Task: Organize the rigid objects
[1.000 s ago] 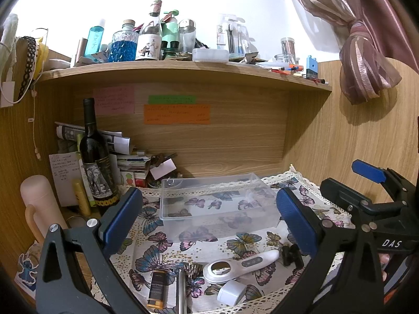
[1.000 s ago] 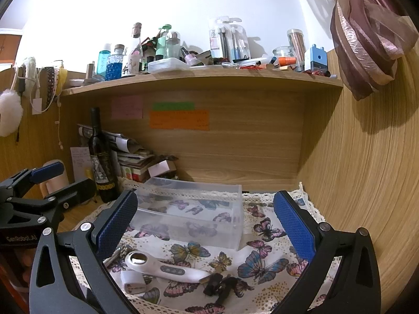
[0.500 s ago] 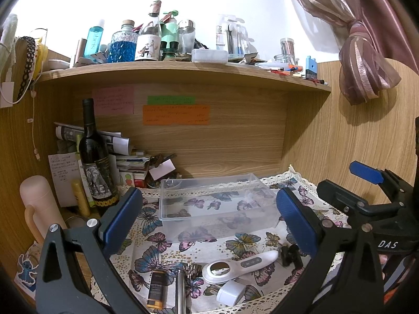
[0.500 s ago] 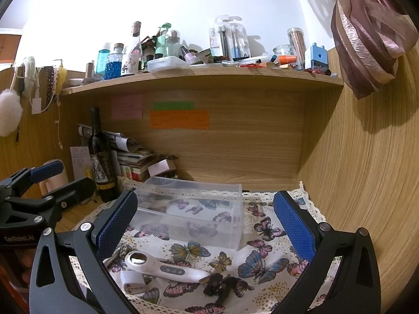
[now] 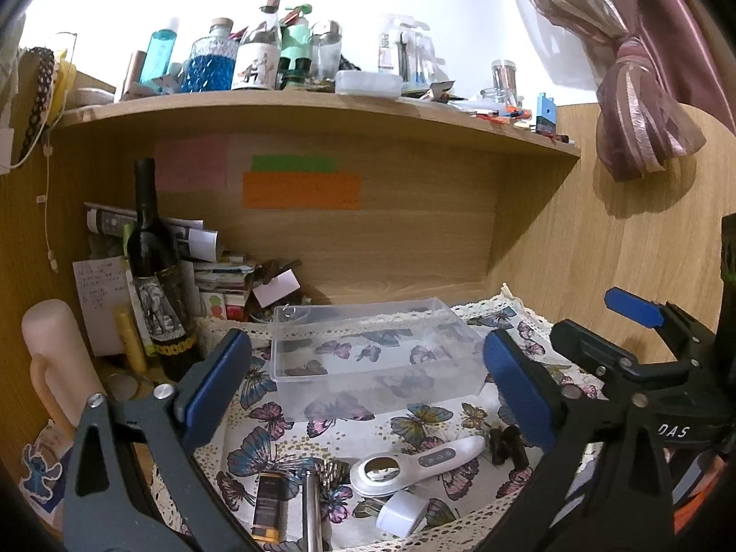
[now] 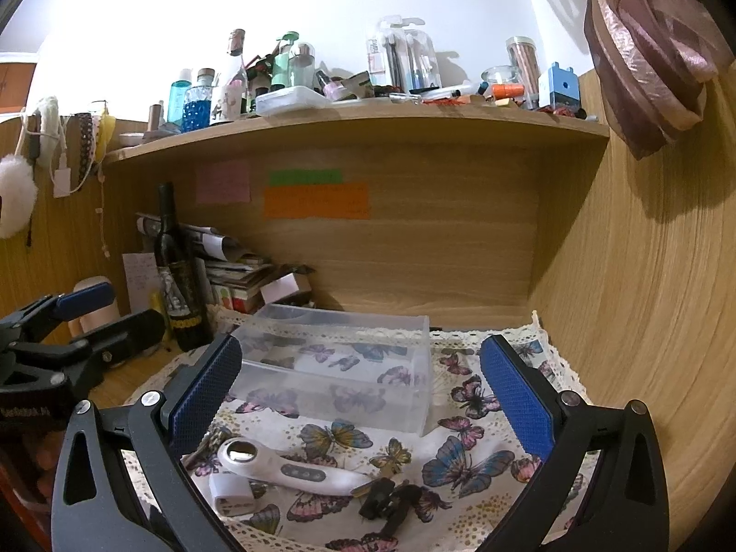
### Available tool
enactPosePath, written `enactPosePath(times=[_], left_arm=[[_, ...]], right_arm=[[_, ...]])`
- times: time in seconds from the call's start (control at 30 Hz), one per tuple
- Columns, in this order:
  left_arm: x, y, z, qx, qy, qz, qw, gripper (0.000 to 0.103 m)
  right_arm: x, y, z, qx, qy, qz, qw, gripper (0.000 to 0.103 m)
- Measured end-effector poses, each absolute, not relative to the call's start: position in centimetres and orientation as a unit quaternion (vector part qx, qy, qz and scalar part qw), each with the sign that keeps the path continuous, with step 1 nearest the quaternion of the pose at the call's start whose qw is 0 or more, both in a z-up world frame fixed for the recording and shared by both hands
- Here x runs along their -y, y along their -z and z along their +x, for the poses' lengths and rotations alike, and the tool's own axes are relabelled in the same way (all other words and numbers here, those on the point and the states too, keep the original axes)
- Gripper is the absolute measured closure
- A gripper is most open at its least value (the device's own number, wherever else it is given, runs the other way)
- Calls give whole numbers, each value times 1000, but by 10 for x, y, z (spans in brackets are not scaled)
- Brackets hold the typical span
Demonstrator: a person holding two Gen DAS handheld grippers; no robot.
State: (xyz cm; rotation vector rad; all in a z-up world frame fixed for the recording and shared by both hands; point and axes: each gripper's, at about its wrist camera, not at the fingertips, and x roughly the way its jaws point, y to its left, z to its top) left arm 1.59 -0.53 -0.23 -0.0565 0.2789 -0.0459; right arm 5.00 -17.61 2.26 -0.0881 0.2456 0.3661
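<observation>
A clear plastic box [image 5: 372, 359] [image 6: 340, 372] stands empty on the butterfly cloth [image 5: 276, 418]. In front of it lie a white handheld device with a round metal head [image 5: 414, 460] [image 6: 285, 464], a small white block [image 5: 400, 510] [image 6: 230, 492], a black clip [image 5: 506, 446] [image 6: 391, 501], a dark tube with gold ends [image 5: 269, 501] and a metal rod [image 5: 313, 506]. My left gripper [image 5: 368, 395] is open and empty above these items. My right gripper [image 6: 359, 395] is open and empty, to the right of the left one.
A wine bottle [image 5: 156, 285] and a pink flask [image 5: 55, 368] stand at the left, with stacked papers and boxes [image 5: 221, 276] behind. A cluttered shelf [image 5: 322, 106] runs overhead. A wooden wall [image 6: 644, 322] closes the right side.
</observation>
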Motion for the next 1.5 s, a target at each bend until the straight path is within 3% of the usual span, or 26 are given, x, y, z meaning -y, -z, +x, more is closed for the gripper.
enactPosePath(times=[0.07,0.17,0.33,0.53,0.8,1.2,1.27,1.37,1.5], left_arm=[[1,4,19,-146,16,-30,989,14],[-12,7,24,-158,3,-36,987,16],[-42,24,29,-194,-30,-45,980,28],[-74,59,36,-257,-65,-56,963,43],[-88,103,37,-331,-67,-68,939,56],[-67,150,52,-391,-32,-54,918,57],[-62,150,51,-386,-35,-38,921,61],[-60,151,52,-382,-32,-31,923,80],[-63,149,53,-381,-36,-32,923,80]], right_arm=[[177,-21,53,-125,-176,-45,975,1],[181,-16,59,-139,-169,-44,975,11],[191,-1,75,-183,-165,-35,968,26],[199,27,91,-240,-154,-37,958,35],[208,65,101,-309,-154,-38,938,52],[206,94,100,-359,-162,-51,918,53],[204,98,106,-368,-159,-50,915,53],[206,104,113,-379,-158,-36,911,54],[210,103,112,-376,-149,-36,914,63]])
